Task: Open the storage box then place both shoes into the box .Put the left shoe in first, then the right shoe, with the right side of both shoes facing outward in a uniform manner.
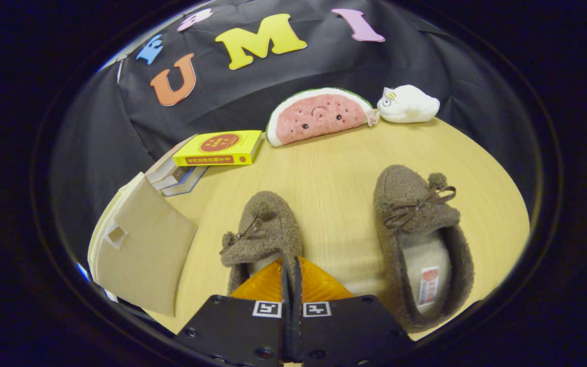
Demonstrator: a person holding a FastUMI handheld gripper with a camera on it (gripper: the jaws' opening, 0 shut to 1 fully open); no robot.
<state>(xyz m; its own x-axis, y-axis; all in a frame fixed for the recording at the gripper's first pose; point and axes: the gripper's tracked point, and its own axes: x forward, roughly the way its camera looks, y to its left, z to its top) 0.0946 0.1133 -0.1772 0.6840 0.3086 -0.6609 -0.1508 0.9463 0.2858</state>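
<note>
Your gripper has its fingers closed on the side wall of the left shoe, pinching the fuzzy collar edge between them; the jaws stand almost together with only that thin rim in the gap. The shoe's toe runs off toward 12 o'clock, just ahead of the fingers. The right shoe lies apart at about 2 o'clock, sole down, toe also toward 12. Both are soft brown fleece slippers with a small bow and pompoms, pale lining inside. The box, tan with a flat flap face, sits at 10 o'clock at the edge of the round wooden table. Beyond it, books are stacked; a plush watermelon and a white plush lie at 12 to 1 o'clock. You point the gripper down and forward.
</note>
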